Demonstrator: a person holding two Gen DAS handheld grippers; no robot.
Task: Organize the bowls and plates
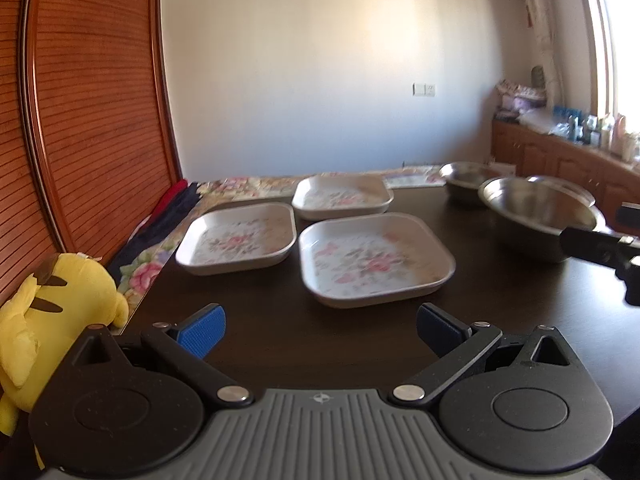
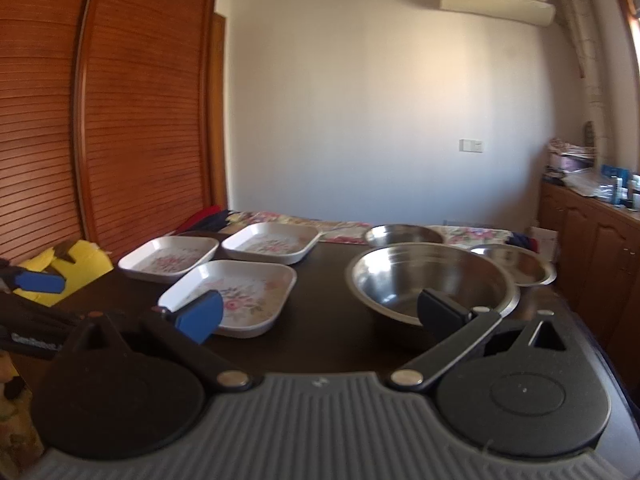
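Three square white plates with pink flower prints lie on the dark table (image 1: 480, 320): a near plate (image 1: 376, 260) (image 2: 236, 296), a left plate (image 1: 238, 238) (image 2: 168, 258) and a far plate (image 1: 342, 196) (image 2: 272, 242). To their right stand a large steel bowl (image 1: 536, 212) (image 2: 432, 280), a far steel bowl (image 1: 466, 178) (image 2: 404, 234) and a small shallow steel bowl (image 2: 516, 264). My left gripper (image 1: 320, 330) hangs open just short of the near plate. My right gripper (image 2: 320, 316) is open and holds nothing, between the near plate and the large bowl.
A yellow plush toy (image 1: 52, 320) (image 2: 76, 268) sits off the table's left edge by the louvred wooden doors (image 1: 92, 120). A floral cloth (image 1: 248, 186) lies along the far edge. Wooden cabinets (image 2: 592, 248) with clutter on top stand at the right.
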